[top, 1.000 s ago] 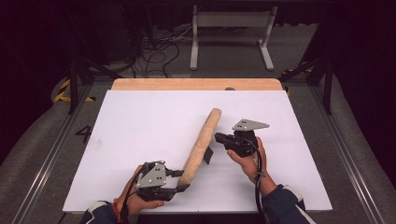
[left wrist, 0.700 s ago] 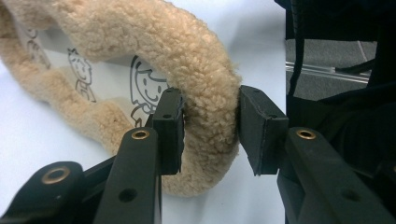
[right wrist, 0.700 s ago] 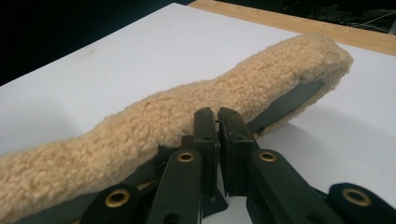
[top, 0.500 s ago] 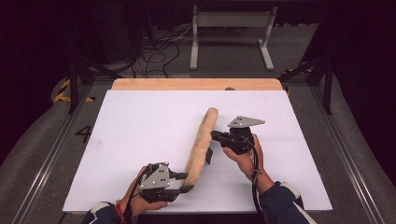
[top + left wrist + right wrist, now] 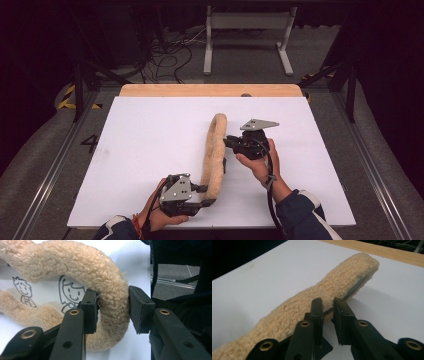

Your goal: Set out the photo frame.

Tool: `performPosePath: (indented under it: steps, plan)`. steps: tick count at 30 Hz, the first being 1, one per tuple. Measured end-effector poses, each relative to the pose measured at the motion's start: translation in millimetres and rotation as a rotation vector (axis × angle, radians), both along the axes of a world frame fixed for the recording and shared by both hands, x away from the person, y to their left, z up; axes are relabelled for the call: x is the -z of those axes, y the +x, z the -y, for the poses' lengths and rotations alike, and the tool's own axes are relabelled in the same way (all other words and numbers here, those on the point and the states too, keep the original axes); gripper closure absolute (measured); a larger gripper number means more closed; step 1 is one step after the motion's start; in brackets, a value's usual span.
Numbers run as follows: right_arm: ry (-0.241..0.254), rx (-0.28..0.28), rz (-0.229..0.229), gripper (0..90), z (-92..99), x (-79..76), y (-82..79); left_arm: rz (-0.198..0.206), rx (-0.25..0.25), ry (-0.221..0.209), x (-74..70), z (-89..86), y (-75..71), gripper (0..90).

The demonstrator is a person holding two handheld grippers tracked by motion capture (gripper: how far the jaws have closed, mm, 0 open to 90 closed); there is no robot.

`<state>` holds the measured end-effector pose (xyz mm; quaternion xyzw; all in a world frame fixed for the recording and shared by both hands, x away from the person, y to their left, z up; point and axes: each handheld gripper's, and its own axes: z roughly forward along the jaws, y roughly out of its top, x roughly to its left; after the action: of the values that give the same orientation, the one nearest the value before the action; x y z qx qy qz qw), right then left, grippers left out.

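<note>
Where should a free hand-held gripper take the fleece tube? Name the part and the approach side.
Grip the fleece tube at its free far end, coming from above with the jaws across its width. The near end sits in the left hand-held gripper; the right one is at the middle edge.

Long tan fleecy roll (image 5: 214, 155), bowed, on white table (image 5: 140, 145)
</note>
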<state>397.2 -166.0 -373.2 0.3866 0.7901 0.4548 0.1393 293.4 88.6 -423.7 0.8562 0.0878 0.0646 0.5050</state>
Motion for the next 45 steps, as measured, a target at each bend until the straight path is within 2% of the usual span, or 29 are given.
performPosePath:
  steps: [3, 4, 5, 7, 11, 13, 16, 19, 23, 26, 28, 31, 34, 39, 41, 45]
  plan:
    - [0.039, 0.025, -0.016, 62.1, 3.8, -5.5, -1.4, -0.004, 0.0, -0.006, 0.5, -1.1, 0.2, 61.5]
    - [0.065, 0.022, -0.039, 56.9, 3.0, -8.8, -3.1, -0.002, 0.001, -0.008, 0.7, -0.9, 0.4, 61.5]
    - [0.065, 0.022, -0.039, 56.9, 3.0, -8.8, -3.1, -0.001, 0.001, -0.008, 0.7, -0.6, 0.3, 61.5]
    - [0.076, 0.003, -0.071, 50.1, -2.6, -11.8, -5.9, 0.0, -0.001, -0.006, 0.6, 0.0, -0.2, 61.4]
    - [0.048, -0.022, -0.104, 43.4, -17.2, -12.9, -11.8, -0.002, -0.002, -0.011, 0.9, 2.7, -0.6, 61.2]
    - [-0.006, -0.007, -0.13, 37.4, -27.1, -8.3, -12.7, 0.002, -0.002, -0.014, 1.3, 5.8, -1.1, 60.8]
    - [-0.02, 0.006, -0.145, 36.5, -29.4, -6.2, -11.0, -0.003, 0.001, -0.015, 2.0, 9.8, -0.9, 60.7]
    - [-0.02, 0.018, -0.186, 35.4, -31.4, -1.8, -6.3, -0.014, 0.01, -0.027, 3.6, 13.7, 0.8, 60.6]
    - [-0.031, 0.0, -0.292, 38.1, -38.4, 7.3, 3.9, 0.0, 0.016, -0.022, 4.2, 21.9, 0.7, 60.1]
    - [-0.037, -0.011, -0.319, 39.9, -39.8, 7.1, 8.3, 0.002, 0.018, -0.029, 4.9, 21.3, 0.5, 57.9]
    - [-0.042, -0.011, -0.322, 40.7, -39.7, 6.3, 9.1, 0.003, 0.032, -0.03, 4.8, 17.6, 0.6, 52.7]
    - [-0.055, -0.009, -0.324, 42.9, -40.5, 4.7, 9.1, 0.009, 0.052, -0.022, -0.2, -2.3, -0.7, 45.5]
    - [-0.068, -0.019, -0.332, 48.0, -39.7, 1.8, 9.7, -0.004, 0.028, -0.026, -2.3, -26.1, 0.3, 38.9]
    - [-0.137, -0.06, -0.341, 60.1, -38.8, -7.8, 11.5, -0.013, -0.102, -0.034, -0.7, -72.8, 4.8, 35.6]
    - [-0.169, -0.095, -0.345, 60.4, -40.7, -10.0, 13.2, -0.015, -0.159, -0.037, 0.2, -89.9, 8.5, 35.0]
    - [-0.211, -0.144, -0.338, 60.4, -44.9, -12.3, 16.4, -0.023, -0.269, -0.041, 1.4, -112.9, 16.7, 32.9]
